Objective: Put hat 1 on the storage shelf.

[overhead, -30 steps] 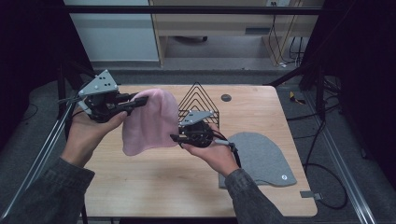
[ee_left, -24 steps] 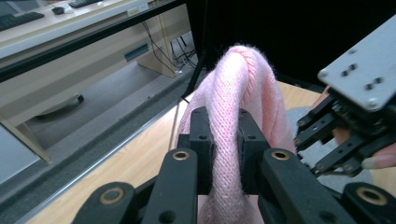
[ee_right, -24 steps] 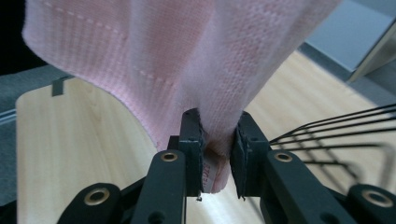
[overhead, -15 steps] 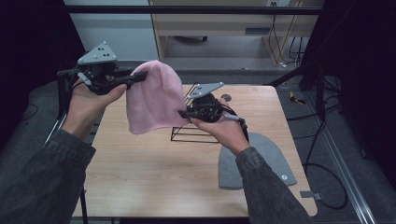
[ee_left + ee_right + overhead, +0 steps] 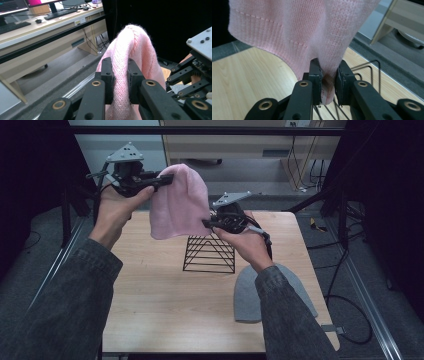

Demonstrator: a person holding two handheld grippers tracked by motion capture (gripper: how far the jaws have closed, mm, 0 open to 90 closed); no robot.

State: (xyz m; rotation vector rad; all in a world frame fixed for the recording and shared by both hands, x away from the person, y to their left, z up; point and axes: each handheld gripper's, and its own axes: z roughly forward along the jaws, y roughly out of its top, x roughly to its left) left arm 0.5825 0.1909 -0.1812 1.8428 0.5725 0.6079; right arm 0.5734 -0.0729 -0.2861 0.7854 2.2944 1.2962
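Now pink beanie (image 5: 179, 202) pinched in both my grippers, left gripper (image 5: 165, 179) high, right gripper (image 5: 206, 223) low; wire rack (image 5: 210, 252) directly below right one.

The black wire rack (image 5: 210, 252) stands mid-table, directly under the hanging pink beanie (image 5: 177, 202), blocking a straight drop there. A grey beanie (image 5: 260, 292) lies flat at the right front. The table (image 5: 150, 285) is open wood left and in front of the rack.
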